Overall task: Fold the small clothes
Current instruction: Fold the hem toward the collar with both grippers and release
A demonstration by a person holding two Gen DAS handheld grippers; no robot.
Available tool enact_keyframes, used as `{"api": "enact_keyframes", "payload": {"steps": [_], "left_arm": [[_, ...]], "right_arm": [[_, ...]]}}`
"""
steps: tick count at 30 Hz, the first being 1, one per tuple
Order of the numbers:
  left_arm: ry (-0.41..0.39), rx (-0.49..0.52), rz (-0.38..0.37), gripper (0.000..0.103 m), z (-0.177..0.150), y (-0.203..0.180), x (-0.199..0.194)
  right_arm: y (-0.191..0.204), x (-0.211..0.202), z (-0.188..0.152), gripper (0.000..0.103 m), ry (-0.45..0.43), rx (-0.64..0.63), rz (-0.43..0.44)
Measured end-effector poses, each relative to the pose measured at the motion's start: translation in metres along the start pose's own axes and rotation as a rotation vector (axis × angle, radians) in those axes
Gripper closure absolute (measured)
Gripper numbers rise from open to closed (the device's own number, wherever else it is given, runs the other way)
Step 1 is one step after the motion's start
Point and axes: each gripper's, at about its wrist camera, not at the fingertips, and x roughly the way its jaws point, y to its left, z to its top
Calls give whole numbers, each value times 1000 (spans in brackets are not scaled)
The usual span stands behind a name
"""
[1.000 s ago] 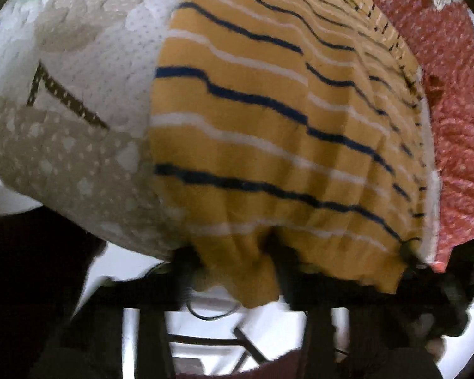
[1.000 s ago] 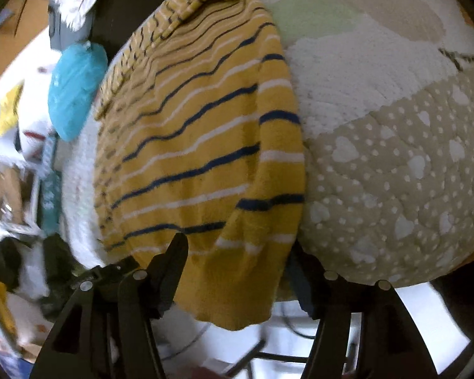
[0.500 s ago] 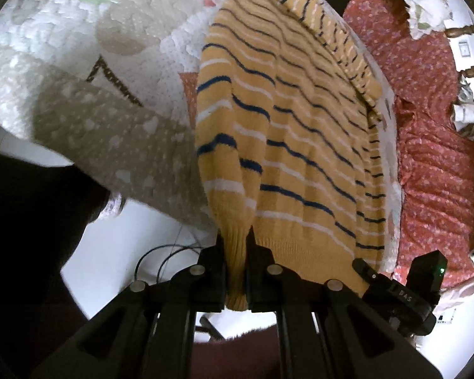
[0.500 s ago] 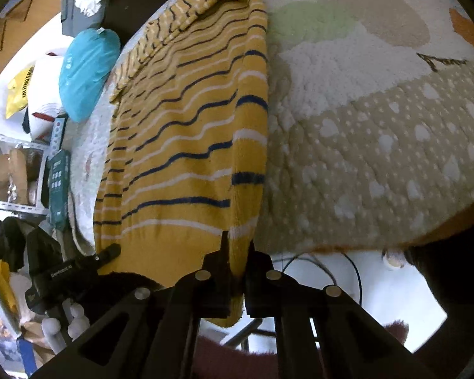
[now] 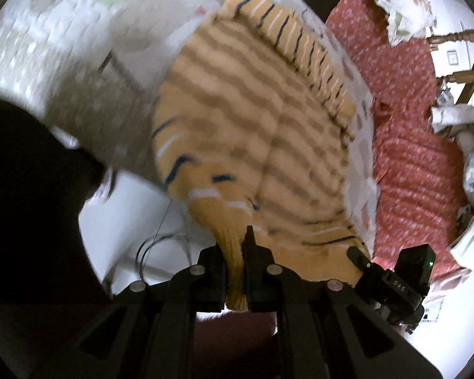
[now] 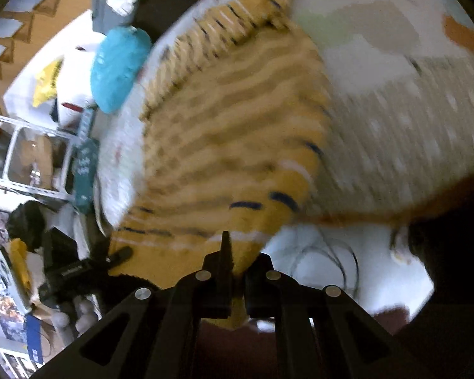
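Two fisheye views from handheld grippers showed a yellow knitted sweater (image 5: 252,120) with navy and white stripes lying on a white and beige patchwork quilt (image 5: 47,47) that covered a bed. The left gripper (image 5: 235,271) had its jaws closed tight on the sweater's hem at one bottom corner, and the right gripper (image 6: 235,271) had its jaws closed tight on the hem at the other bottom corner, so a bunch of yellow knit poked back between each pair of black fingers. Half a second earlier both views were sharp and the striped fabric lay flat; now the sweater and quilt were smeared with motion blur and the hem bulged upward off the quilt edge, while a second earlier the jaws had stood open around the hem. That suggested the grasp was finished and the lift had begun, probably to carry the bottom edge up toward the folded sleeve (image 5: 300,50) along the far side. A red patterned cloth (image 5: 410,110) lay to the right in the left view, and a turquoise cushion (image 6: 117,66) sat beyond the bed in the right view
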Motion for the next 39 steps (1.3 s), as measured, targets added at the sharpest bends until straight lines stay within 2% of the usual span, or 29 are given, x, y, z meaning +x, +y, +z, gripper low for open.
{"api": "enact_keyframes", "payload": {"steps": [4, 9, 17, 22, 29, 32, 35, 37, 39], "left_arm": [[-60, 4, -30, 95, 49, -26, -10], [-127, 24, -16, 95, 125, -66, -3], [-132, 31, 67, 95, 234, -106, 55], [-103, 14, 98, 95, 284, -116, 96], [-78, -21, 69, 92, 328, -121, 127], [-78, -49, 29, 83, 337, -121, 129], [-123, -55, 1, 71, 343, -122, 116], [-153, -55, 1, 64, 347, -121, 105], [-176, -48, 21, 61, 347, -119, 94]], "right_arm": [[25, -3, 55, 98, -69, -25, 39], [47, 7, 130, 98, -143, -33, 52], [44, 57, 240, 98, -189, 56, 10], [22, 91, 286, 98, -185, 133, -2], [-18, 113, 319, 94, -200, 291, 108], [-32, 113, 324, 87, -230, 379, 161], [-44, 106, 329, 68, -273, 450, 209], [-48, 97, 333, 50, -321, 468, 208], [-47, 84, 335, 43, -362, 457, 175]]}}
